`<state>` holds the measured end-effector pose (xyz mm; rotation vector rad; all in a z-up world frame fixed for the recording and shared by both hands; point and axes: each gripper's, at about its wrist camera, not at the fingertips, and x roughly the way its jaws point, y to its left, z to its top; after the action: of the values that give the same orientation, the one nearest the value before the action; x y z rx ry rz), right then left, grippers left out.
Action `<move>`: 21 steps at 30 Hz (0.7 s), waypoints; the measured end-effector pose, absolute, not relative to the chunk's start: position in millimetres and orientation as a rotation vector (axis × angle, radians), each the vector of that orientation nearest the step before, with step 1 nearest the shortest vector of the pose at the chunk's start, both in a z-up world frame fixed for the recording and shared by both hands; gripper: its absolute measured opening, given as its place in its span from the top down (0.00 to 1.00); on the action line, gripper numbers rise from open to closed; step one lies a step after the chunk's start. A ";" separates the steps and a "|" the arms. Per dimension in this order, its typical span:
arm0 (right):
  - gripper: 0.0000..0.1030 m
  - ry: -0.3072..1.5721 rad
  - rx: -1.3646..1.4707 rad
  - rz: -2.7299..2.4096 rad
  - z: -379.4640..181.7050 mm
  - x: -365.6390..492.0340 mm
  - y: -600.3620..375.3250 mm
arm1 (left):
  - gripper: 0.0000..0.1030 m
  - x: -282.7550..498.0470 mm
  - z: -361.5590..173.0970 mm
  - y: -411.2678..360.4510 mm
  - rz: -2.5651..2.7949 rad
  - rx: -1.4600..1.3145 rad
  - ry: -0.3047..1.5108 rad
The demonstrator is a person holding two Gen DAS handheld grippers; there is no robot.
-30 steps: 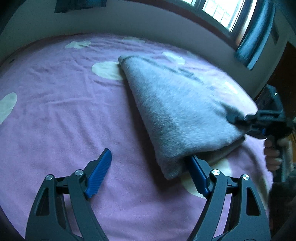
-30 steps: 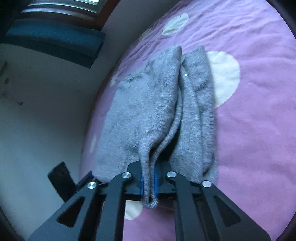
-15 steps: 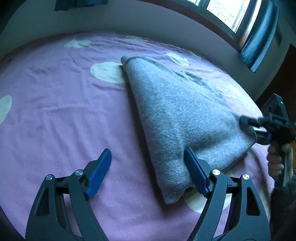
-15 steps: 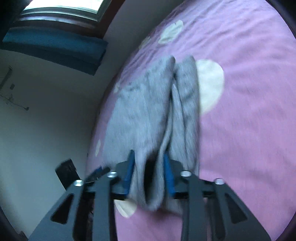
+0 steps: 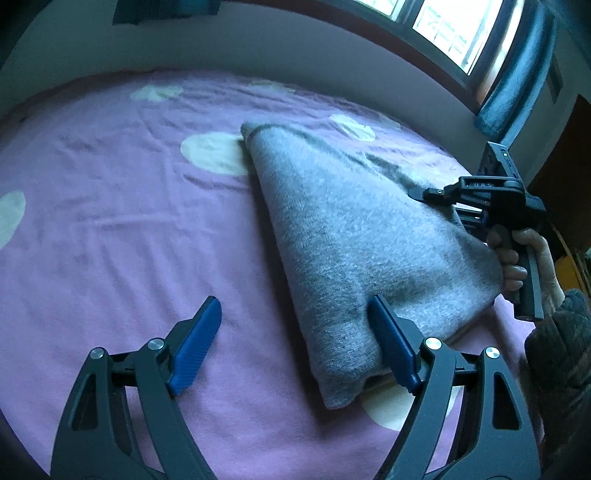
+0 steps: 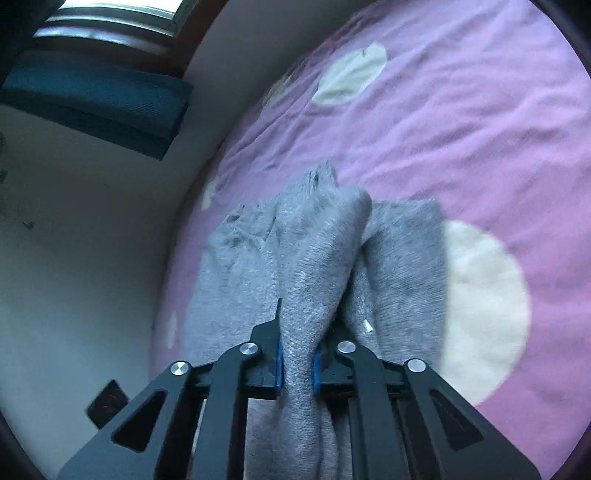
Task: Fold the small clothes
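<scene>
One grey garment (image 6: 317, 258) pinched in right gripper (image 6: 297, 363); left gripper (image 5: 295, 343) jaws wide.

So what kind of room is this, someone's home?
Most likely a bedroom in a home. The grey knitted garment lies on what looks like a bed, covered by a pink sheet with pale spots. A window with a dark blue curtain sits just beyond it.

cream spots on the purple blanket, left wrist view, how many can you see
6 on the purple blanket: one far left, one top left, one beside the grey garment, a faint one along the top, one behind it, one under its near corner. The garment may hide more.
</scene>
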<state>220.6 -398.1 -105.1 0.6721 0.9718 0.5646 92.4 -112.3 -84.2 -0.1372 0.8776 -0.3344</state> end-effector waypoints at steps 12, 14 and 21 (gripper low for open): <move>0.75 0.958 0.763 0.545 -120.4 203.6 -413.5 | 0.17 99.7 -93.3 -114.3 -0.335 -0.152 0.918; 0.64 0.942 0.734 0.550 -113.1 185.9 -414.6 | 0.17 100.1 -92.6 -113.9 -0.336 -0.152 0.917; 0.58 0.942 0.665 0.558 -107.4 123.1 -417.7 | 0.17 101.1 -93.1 -114.6 -0.332 -0.146 0.918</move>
<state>123.1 -417.7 -107.4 0.6653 0.9418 0.5578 101.1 -114.6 -93.1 -0.1465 0.9179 -0.3321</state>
